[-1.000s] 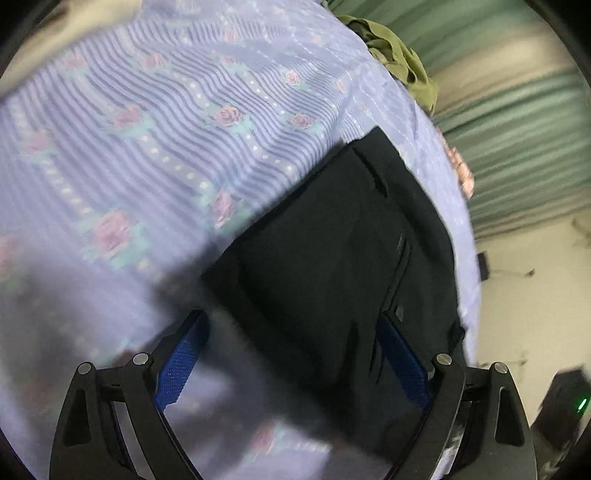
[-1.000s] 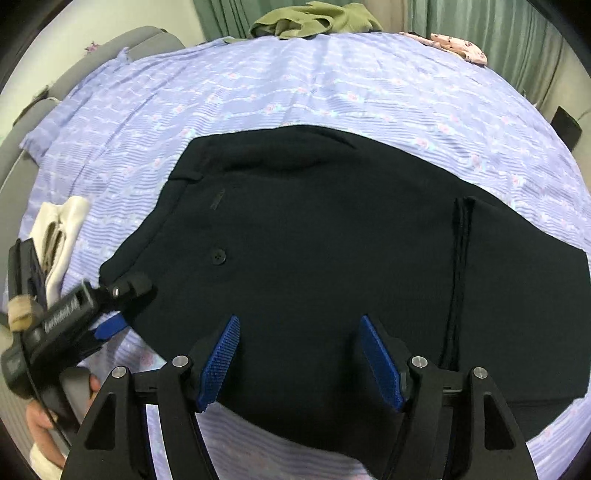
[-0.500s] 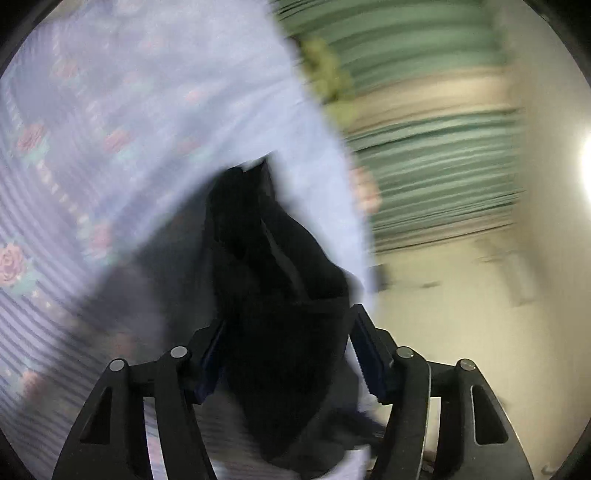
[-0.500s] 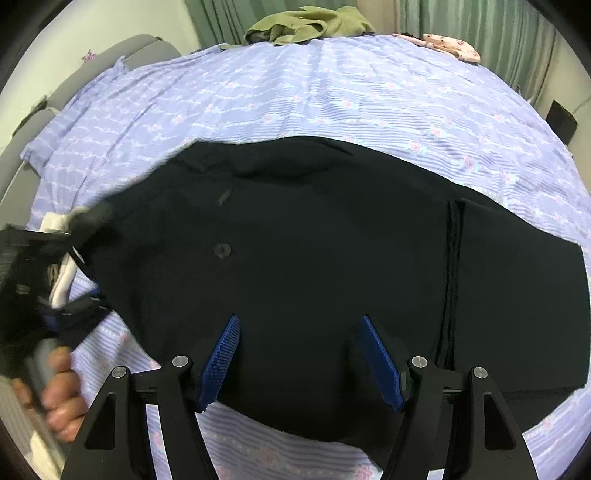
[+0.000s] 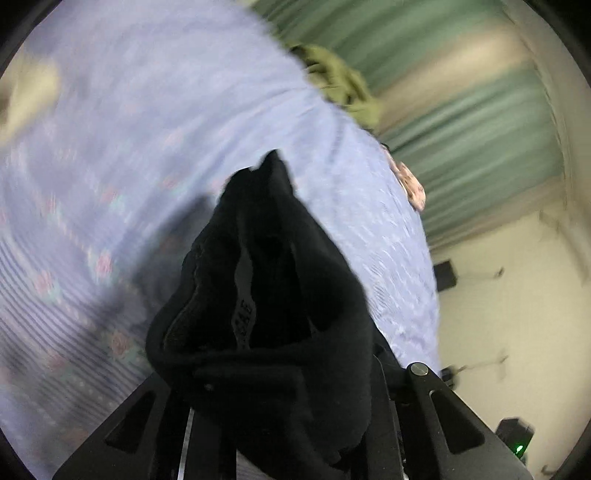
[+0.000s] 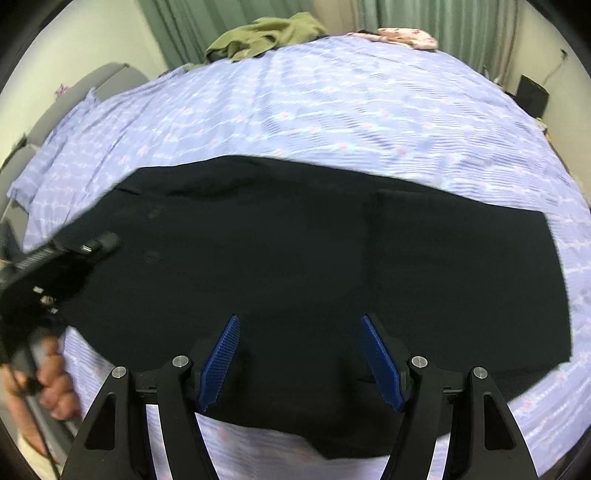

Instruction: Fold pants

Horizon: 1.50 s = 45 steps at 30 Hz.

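Black pants (image 6: 303,251) lie spread across a bed with a lilac flowered sheet (image 6: 332,103). My right gripper (image 6: 301,358) is open, its blue pads (image 6: 221,358) hovering over the near edge of the pants. My left gripper (image 5: 284,391) is shut on the waist end of the pants (image 5: 273,295), which bunches up and hangs lifted above the sheet (image 5: 110,184). The left gripper also shows in the right wrist view (image 6: 62,266) at the left end of the pants, held by a hand.
An olive garment (image 6: 266,33) and a pink flowered cloth (image 6: 406,35) lie at the far edge of the bed by green curtains (image 5: 461,122). A grey headboard (image 6: 103,81) stands at the left. A dark box (image 6: 532,96) sits on the floor at the right.
My left gripper has closed on the waist end of the pants and lifted it off the sheet. The right gripper has stayed open over the near edge.
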### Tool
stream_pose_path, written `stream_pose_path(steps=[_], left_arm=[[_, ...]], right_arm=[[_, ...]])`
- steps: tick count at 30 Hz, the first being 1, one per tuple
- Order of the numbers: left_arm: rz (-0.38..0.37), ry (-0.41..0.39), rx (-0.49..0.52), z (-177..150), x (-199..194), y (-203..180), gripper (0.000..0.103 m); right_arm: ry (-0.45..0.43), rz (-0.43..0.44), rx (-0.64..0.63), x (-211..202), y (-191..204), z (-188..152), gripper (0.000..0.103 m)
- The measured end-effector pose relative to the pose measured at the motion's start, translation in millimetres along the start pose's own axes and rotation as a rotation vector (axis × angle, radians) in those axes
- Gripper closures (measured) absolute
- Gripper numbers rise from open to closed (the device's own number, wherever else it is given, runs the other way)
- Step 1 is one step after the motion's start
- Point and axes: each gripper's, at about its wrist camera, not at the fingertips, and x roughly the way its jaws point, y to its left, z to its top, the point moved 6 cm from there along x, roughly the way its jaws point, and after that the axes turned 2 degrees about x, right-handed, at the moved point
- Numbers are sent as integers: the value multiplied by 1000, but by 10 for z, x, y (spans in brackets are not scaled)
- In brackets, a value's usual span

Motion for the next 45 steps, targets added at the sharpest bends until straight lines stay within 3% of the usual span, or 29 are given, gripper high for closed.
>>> stream_pose_path(steps=[5,10,14,17,23,30,34,36,37,38,39,45], left_arm=[[101,-81,287,-127,-283,-981,85],[61,-109,421,-345,-331,-1835,85],[75,-104,556,-680,-252,-2493,85],[76,-57,629,-1017,-45,-2952,85],[106,61,699,-1631,650,-3454,85],[204,290,751,-2661,1821,-3623,85],[254,338,791,-3050,1995,-3677,84],[274,368,803,-3123,2018,-3704,77],[273,392,797,-3158,2012,-3704,61],[252,418,781,-3183,1985,-3696,35],[244,430,768,-3186,1919,-3693,26],[135,348,777,-3013,1326,-3805,14]], right_arm=[[-54,-3,55,-508,-575,-31,34],[-114,-15,101,-1023,-1198,-93,34],[-151,-32,135,-1310,-1712,-95,34],[-158,-49,162,-1432,-2091,-96,34],[-151,-65,215,-1597,-2845,-131,34],[-104,-76,262,-1400,-3591,-289,34],[-52,-89,287,-1227,-3939,-394,34],[-42,-102,296,-1183,-4044,-431,34],[-34,-112,302,-1157,-4094,-447,34],[-27,-121,311,-1142,-4136,-462,34],[-23,-129,326,-1130,-4191,-471,34],[-36,-149,347,-1126,-4309,-379,34]])
